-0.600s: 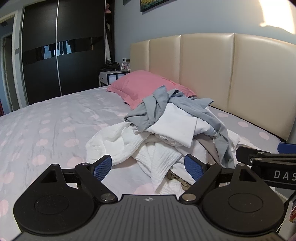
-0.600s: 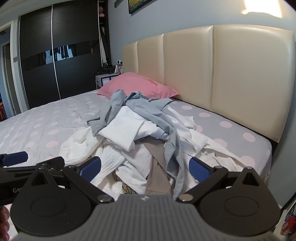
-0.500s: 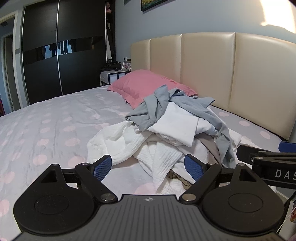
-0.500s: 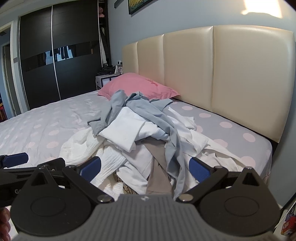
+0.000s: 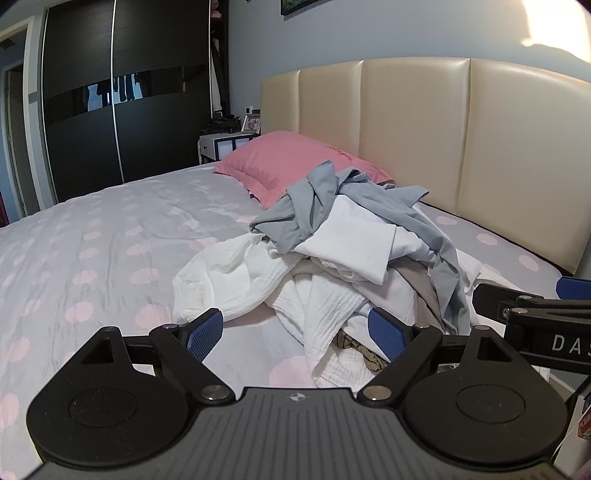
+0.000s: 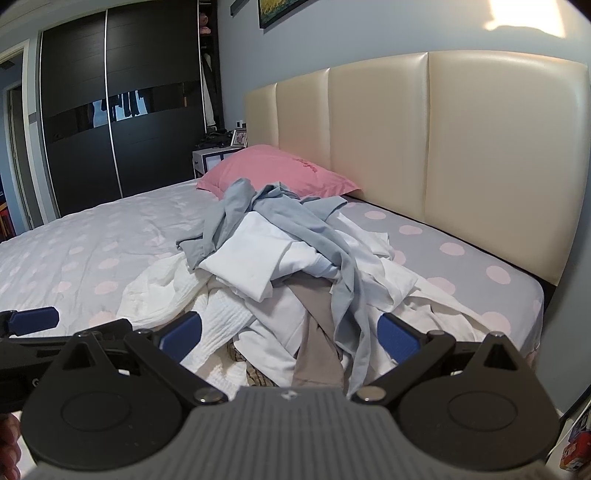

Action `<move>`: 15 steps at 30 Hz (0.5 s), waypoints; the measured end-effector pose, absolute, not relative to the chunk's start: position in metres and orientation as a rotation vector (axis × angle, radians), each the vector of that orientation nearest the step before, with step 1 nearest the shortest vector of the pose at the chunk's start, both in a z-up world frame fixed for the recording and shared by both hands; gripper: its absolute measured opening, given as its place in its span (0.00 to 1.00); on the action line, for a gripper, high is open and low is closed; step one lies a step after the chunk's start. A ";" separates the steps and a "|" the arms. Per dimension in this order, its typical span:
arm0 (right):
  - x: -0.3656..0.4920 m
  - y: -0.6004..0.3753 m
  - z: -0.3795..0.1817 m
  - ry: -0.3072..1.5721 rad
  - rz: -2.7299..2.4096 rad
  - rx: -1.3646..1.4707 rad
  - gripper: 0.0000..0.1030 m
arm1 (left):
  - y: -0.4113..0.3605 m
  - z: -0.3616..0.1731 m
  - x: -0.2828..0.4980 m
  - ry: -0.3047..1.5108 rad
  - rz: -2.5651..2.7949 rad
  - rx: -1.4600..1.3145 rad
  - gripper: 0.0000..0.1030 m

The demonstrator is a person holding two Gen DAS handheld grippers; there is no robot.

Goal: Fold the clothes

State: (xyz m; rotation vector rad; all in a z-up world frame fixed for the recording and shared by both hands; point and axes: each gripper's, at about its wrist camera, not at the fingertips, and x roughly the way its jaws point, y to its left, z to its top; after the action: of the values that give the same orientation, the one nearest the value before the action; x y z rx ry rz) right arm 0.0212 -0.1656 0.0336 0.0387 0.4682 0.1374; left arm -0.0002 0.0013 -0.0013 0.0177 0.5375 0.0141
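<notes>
Currently both the left gripper [image 5: 295, 334] and right gripper [image 6: 290, 338] gape wide, empty, before the clothes pile [image 6: 295, 266] at frame centre: soft, light, tangled; its top grey shirt [image 6: 295, 225] looks best pinched at a free edge.

Bed sheet [image 5: 92, 251]: pale grey with pink polka dots. Pillow [image 5: 291, 166]: solid pink. Headboard [image 5: 413, 140]: cream, panelled. Wardrobe [image 5: 122, 103], upper left of the frame: black with one glossy horizontal band. Wall [image 6: 369, 29]: grey-blue. Clothes pile [image 5: 332, 266]: white textured items, a plain white shirt [image 5: 354, 243], a grey-blue garment [image 5: 314, 206] on top, one taupe piece [image 6: 314, 332]. Tool pads [image 5: 205, 334]: blue; tool bodies black and grey.
</notes>
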 end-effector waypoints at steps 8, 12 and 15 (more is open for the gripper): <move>0.023 -0.165 0.032 0.469 0.142 0.038 0.99 | 0.003 -0.002 0.001 0.550 0.017 0.011 0.84; 0.022 -0.165 0.032 0.469 0.149 0.035 0.99 | 0.004 -0.003 0.001 0.556 0.016 0.002 0.84; 0.022 -0.165 0.032 0.470 0.152 0.037 0.99 | 0.005 -0.003 0.000 0.558 0.020 -0.001 0.84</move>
State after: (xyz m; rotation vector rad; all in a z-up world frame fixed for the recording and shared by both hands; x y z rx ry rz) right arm 0.0221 -0.1646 0.0322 0.0374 0.4705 0.1520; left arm -0.0001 0.0054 -0.0034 -0.0015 0.5581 0.0198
